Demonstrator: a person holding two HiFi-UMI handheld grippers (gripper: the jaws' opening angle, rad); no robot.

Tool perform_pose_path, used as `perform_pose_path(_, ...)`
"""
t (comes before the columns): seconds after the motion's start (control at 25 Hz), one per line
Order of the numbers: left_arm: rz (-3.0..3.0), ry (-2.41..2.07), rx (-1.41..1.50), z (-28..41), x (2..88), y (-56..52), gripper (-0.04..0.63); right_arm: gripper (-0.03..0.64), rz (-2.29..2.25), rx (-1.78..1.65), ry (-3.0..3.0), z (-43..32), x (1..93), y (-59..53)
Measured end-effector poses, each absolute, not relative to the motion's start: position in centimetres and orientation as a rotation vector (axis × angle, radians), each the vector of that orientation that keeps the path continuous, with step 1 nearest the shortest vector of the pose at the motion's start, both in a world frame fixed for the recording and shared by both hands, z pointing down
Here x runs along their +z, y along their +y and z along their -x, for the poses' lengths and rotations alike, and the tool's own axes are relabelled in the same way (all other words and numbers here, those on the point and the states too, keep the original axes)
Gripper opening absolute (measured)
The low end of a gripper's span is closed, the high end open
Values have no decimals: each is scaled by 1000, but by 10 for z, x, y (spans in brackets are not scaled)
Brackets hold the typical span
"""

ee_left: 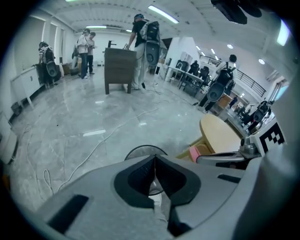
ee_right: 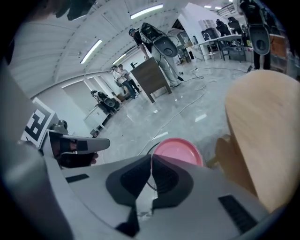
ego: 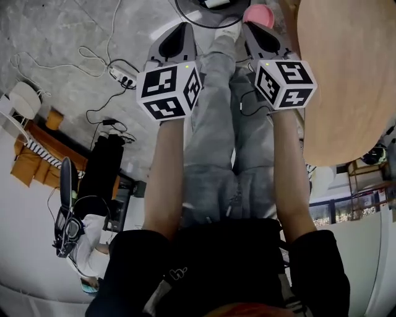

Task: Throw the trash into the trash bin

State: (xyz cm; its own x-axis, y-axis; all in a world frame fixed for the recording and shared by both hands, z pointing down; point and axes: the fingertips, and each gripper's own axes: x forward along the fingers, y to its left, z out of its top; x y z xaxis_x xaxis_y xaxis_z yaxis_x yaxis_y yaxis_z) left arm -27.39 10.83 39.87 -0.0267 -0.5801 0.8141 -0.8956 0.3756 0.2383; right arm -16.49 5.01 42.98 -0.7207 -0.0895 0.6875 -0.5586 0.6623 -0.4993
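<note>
My left gripper [ego: 184, 28] and right gripper [ego: 250, 28] are held out side by side over the floor, above the person's grey trouser legs [ego: 216, 111]. Each gripper's own view shows its jaws closed tip to tip with nothing between them: the left gripper [ee_left: 154, 158] and the right gripper [ee_right: 151, 157]. Just beyond the right gripper's tips sits a round pink thing [ee_right: 177, 150], perhaps a lid or a bin top; it also shows as a pink thing [ego: 258, 13] in the head view. A black ring [ee_left: 145, 151] lies on the floor past the left gripper. No trash is visible.
A round wooden table [ego: 346, 74] stands close on the right, with a chair seat [ee_left: 201, 149] beside it. Cables and a power strip [ego: 122, 77] lie on the grey floor at the left. Several people and a dark cabinet [ee_left: 118, 68] stand far off.
</note>
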Motion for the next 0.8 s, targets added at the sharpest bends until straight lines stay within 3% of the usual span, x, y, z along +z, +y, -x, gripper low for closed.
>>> perform_pose_path(0.6,-1282,-1665,445,294,468,99,11,17,-386,973,-2143,219,553,54)
perform_pose_path(0.8,-1304,-1637,487,296,459,105,11,28,-429,970,-2112,213,543,58)
